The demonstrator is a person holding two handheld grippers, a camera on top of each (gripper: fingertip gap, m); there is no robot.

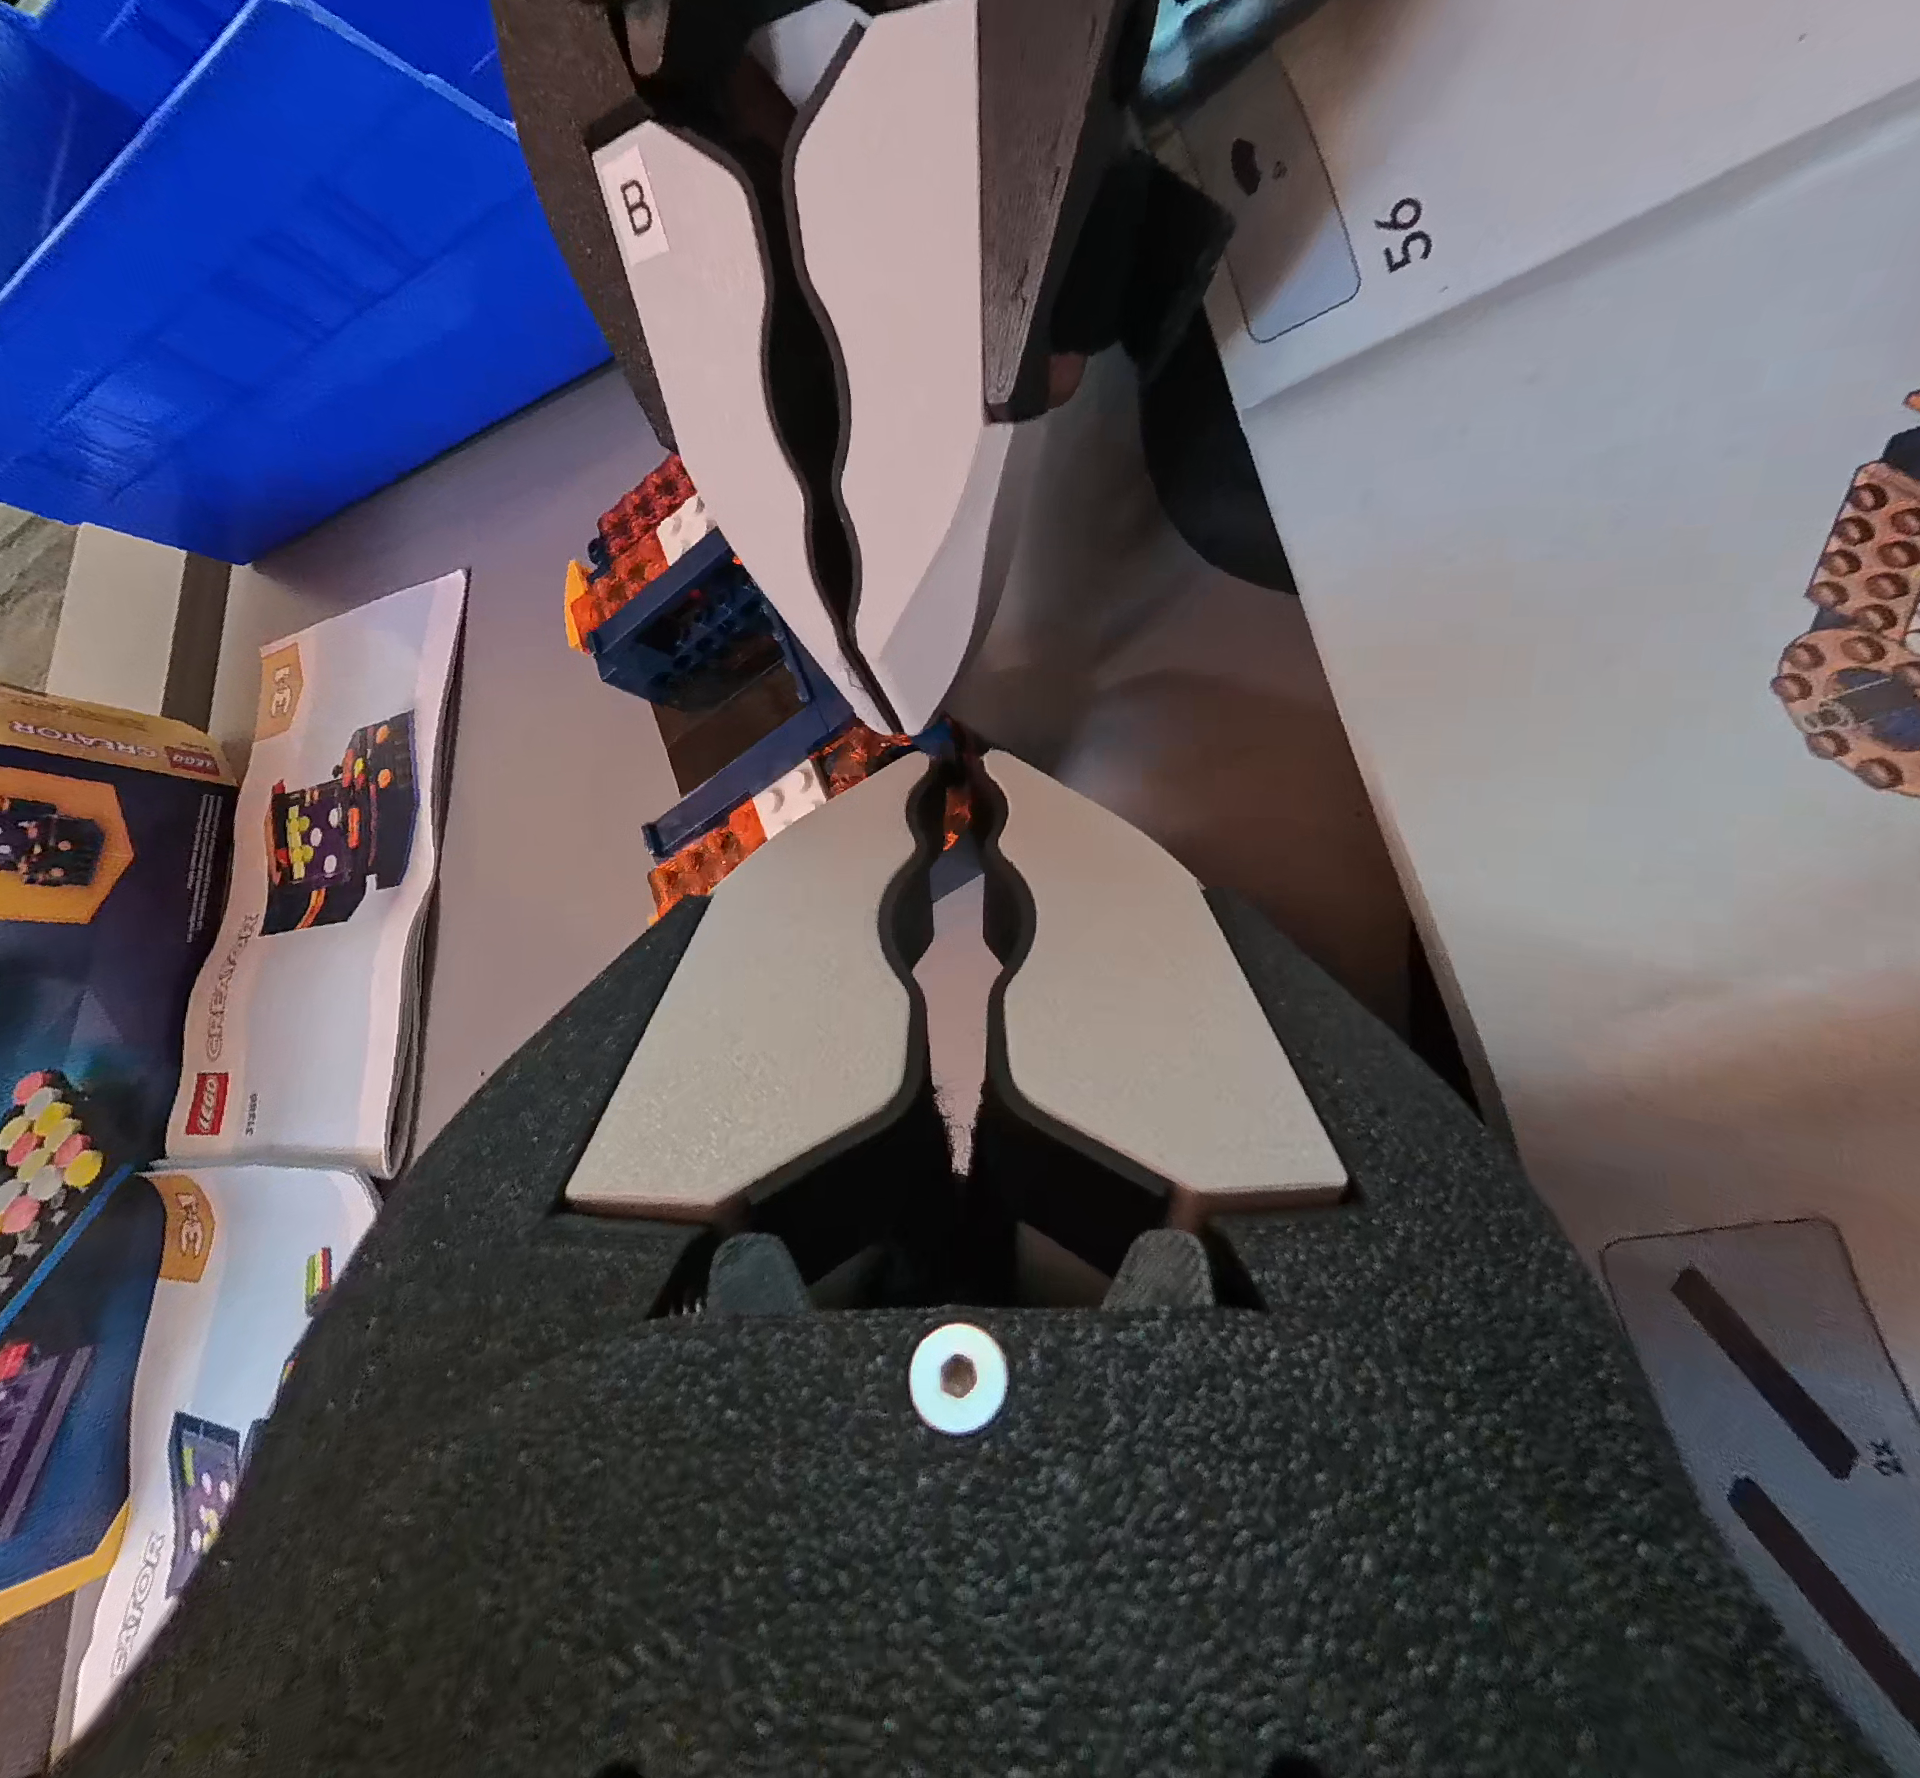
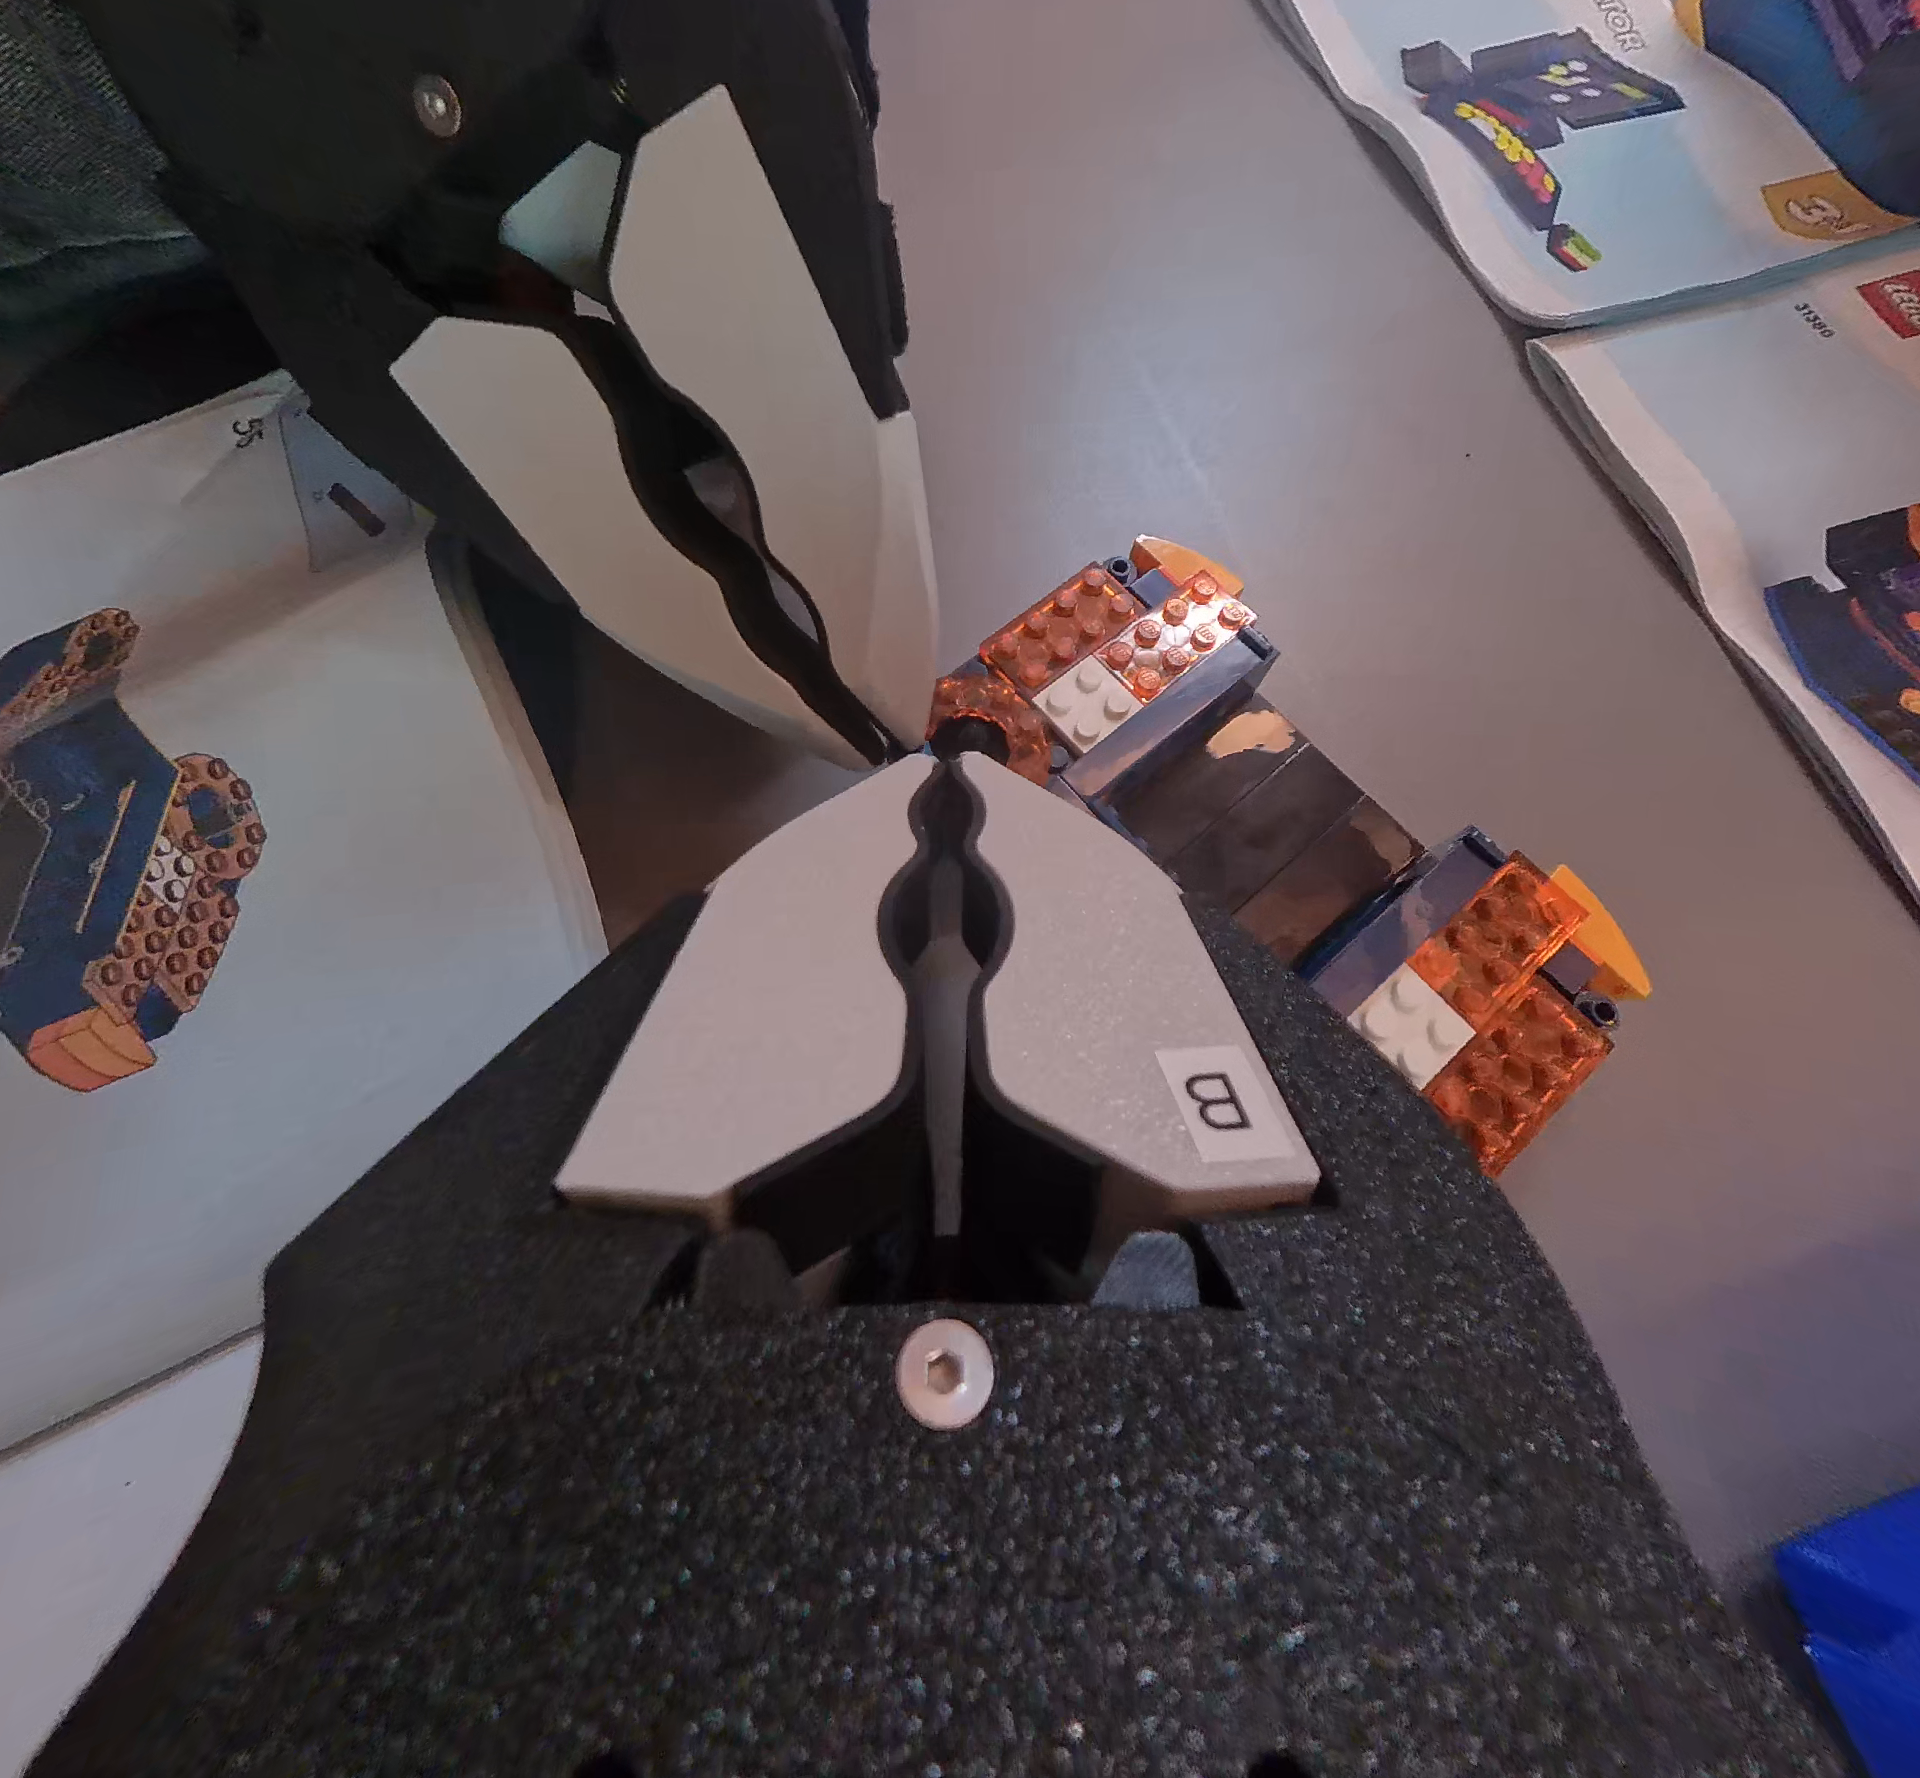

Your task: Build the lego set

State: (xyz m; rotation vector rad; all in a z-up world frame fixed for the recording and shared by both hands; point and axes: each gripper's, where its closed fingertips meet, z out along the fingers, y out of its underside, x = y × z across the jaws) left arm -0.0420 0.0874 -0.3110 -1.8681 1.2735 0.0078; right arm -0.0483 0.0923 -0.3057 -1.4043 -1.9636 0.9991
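Note:
The lego model (image 2: 1262,819) lies on the grey table: dark blue frame, glossy black middle, clear orange and white bricks at both ends. It also shows in the left wrist view (image 1: 707,627). A round clear orange piece (image 2: 1003,741) with a black centre sits at its near end. My right gripper (image 2: 948,768) is shut, its tips at that black centre. My left gripper (image 2: 883,748) comes in from the upper left, shut, tip to tip with it. In the left wrist view my left gripper (image 1: 941,772) meets the right gripper (image 1: 896,729). Anything pinched is hidden.
An open instruction booklet (image 1: 1558,585) lies beside the model, also in the right wrist view (image 2: 332,897). Blue bins (image 1: 260,274) stand behind. Two closed booklets (image 2: 1507,118) (image 2: 1714,533) and the set's box (image 2: 1818,14) lie on the other side. Left and right tips are no more than a few centimetres apart.

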